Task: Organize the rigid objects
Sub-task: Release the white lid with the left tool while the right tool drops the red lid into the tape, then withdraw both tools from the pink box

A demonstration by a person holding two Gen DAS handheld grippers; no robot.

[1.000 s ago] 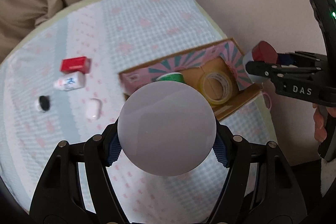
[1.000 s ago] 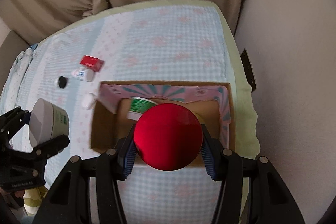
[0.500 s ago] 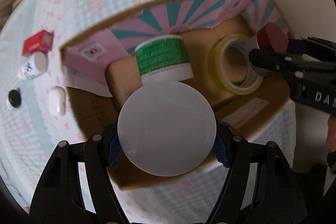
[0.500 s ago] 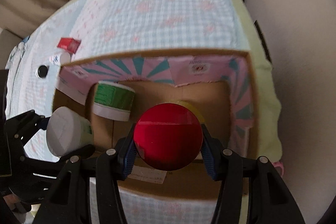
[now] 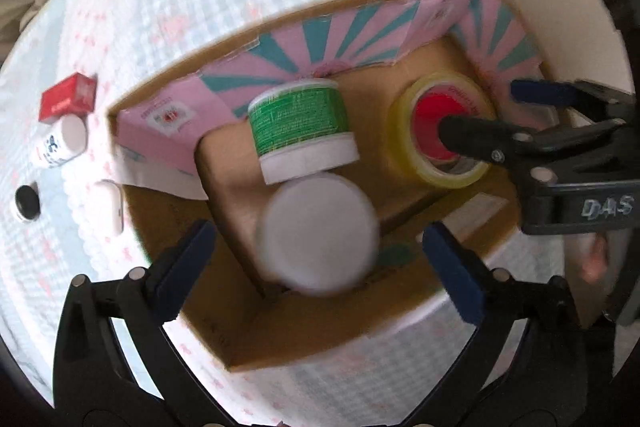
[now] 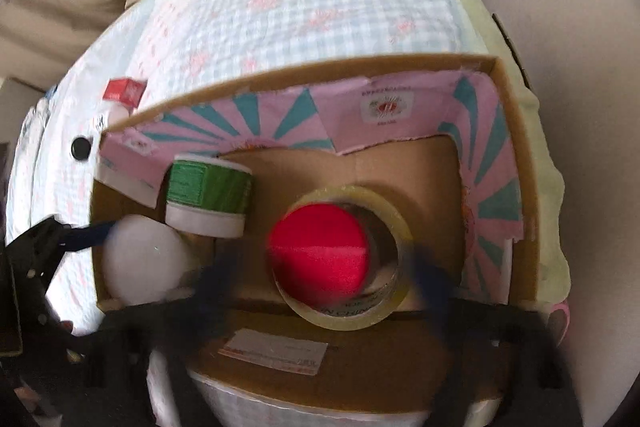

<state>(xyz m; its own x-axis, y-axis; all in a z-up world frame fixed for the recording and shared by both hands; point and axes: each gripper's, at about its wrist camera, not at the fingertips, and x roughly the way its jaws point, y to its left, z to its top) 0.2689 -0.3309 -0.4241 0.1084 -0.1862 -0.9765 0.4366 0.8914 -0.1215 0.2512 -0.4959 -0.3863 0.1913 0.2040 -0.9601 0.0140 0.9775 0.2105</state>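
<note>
A cardboard box [image 5: 288,323] with a pink and teal lining stands on the checked cloth. In it lie a green-labelled jar [image 5: 300,131], a yellow tape roll [image 5: 404,139] and two newly dropped jars. The white-lidded jar [image 5: 318,233] sits free between the fingers of my open left gripper [image 5: 316,267]. The red-lidded jar [image 6: 320,255] stands inside the tape roll [image 6: 380,311], below my open, blurred right gripper [image 6: 320,279]. The white jar also shows in the right wrist view [image 6: 142,259].
On the cloth left of the box lie a red packet [image 5: 68,99], a small white bottle [image 5: 60,143], a black cap [image 5: 26,203] and a white case [image 5: 114,207]. Beige cushions lie behind; a pale wall is at the right.
Both grippers came down over the box and opened. The white-lidded jar left my left gripper and the red-lidded jar left my right gripper, landing inside the tape roll.
</note>
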